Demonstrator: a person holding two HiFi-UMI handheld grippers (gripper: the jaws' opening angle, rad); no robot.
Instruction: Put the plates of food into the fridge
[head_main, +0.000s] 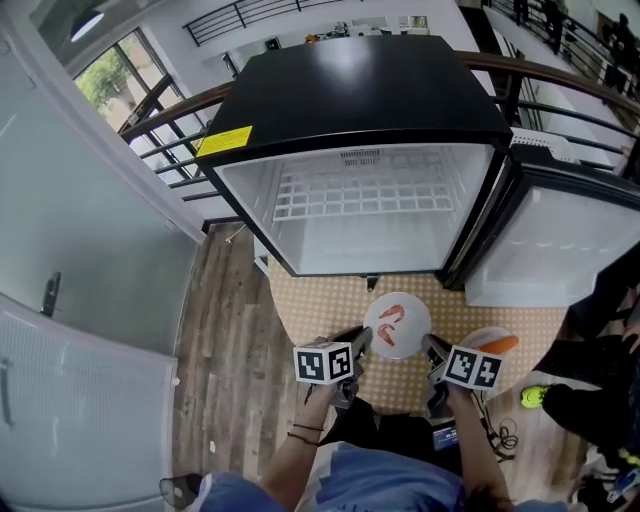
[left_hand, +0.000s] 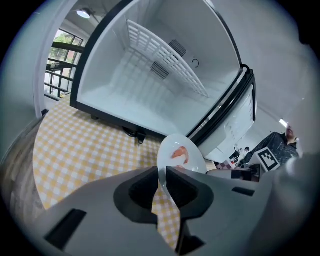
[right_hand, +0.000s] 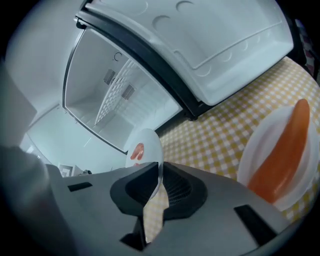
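You hold the plate of shrimp (head_main: 397, 325) up in front of the open fridge (head_main: 360, 100). Your left gripper (head_main: 358, 345) and right gripper (head_main: 432, 350) each pinch its rim with nearly closed jaws. Another plate (head_main: 487, 341) with orange food lies on the checked mat (head_main: 320, 310).

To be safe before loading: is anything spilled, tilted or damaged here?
Nothing stands out: the left hand-held gripper and right hand-held gripper clamp the shrimp plate, food in place; the carrot plate lies flat.

My left claw (left_hand: 161, 176) grips the plate (left_hand: 194, 159) by its near rim; the open fridge (left_hand: 140, 85) stands at eleven o'clock.
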